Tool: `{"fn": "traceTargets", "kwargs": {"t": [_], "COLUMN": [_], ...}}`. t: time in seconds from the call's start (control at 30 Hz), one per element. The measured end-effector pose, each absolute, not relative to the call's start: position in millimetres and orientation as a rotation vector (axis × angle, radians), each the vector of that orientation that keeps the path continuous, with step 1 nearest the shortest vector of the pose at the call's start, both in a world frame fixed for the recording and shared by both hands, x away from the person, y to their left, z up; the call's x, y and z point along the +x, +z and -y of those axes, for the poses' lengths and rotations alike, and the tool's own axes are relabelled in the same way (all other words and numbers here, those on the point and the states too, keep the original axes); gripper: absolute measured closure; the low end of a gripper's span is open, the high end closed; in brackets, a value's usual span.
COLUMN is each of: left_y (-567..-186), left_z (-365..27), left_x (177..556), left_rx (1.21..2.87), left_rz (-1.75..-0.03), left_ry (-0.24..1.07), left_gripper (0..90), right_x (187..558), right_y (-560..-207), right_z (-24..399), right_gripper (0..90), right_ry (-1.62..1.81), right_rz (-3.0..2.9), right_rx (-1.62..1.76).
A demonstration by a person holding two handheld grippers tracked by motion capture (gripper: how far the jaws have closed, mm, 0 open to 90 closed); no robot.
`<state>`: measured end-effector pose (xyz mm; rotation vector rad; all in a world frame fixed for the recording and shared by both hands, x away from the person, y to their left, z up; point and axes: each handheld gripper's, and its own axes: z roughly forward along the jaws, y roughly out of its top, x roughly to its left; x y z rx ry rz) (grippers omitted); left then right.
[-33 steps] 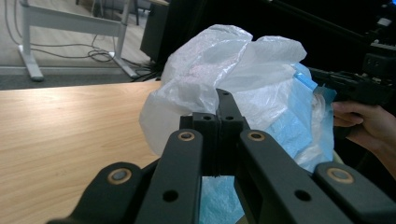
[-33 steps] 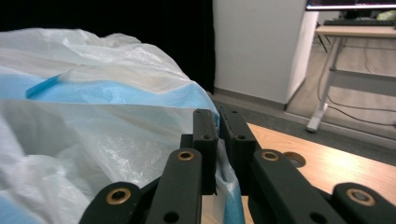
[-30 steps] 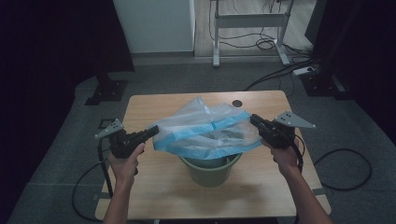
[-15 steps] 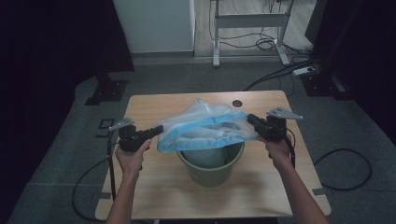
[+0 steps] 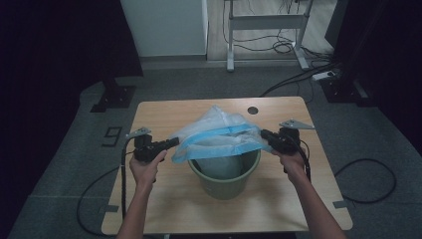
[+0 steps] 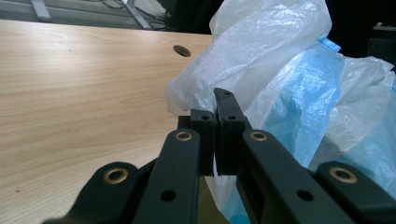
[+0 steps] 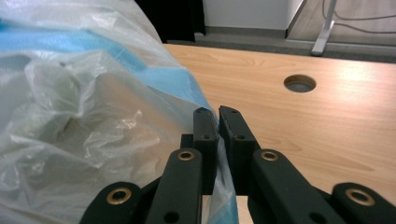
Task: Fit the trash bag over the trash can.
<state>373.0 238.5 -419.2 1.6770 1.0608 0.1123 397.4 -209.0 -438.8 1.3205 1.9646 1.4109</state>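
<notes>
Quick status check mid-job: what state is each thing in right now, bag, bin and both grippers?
Plastic bag: stretched open between both grippers, its body hanging into the bin.
Green bin: upright on the table, rim not yet covered by the bag.
Left gripper: shut on the bag's edge.
Right gripper: shut on the opposite edge.
</notes>
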Motion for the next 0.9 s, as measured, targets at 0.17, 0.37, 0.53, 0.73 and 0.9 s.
{"fn": "traceTargets", "kwargs": {"t": [0.17,0.37,0.53,0.73,0.9], "left_y": [-418.7,-418.0,-416.8,-417.8,-417.4], "left_z": [-239.1,-239.9,-238.8,-239.6,-237.9], "left_x": [372.3,370.6,368.2,367.3,366.9], "left_rx": [1.679,1.676,1.678,1.672,1.67], "left_rz": [-1.06,-1.061,-1.054,-1.055,-1.049], "left_ry": [0.111,0.113,0.117,0.113,0.109], "left_gripper": [87.7,87.5,87.3,87.2,87.2], "right_x": [387.1,357.8,331.2,308.0,299.2], "right_y": [-431.1,-403.0,-388.5,-390.6,-400.4], "right_z": [217.5,232.8,225.9,205.6,191.1], "right_gripper": [66.0,48.7,41.6,30.1,25.8], "right_ry": [1.43,1.5,1.57,1.591,1.57], "right_rz": [-1.871,-1.778,-1.836,-1.926,-1.955], "right_rx": [1.308,1.215,1.084,0.96,0.887]}}
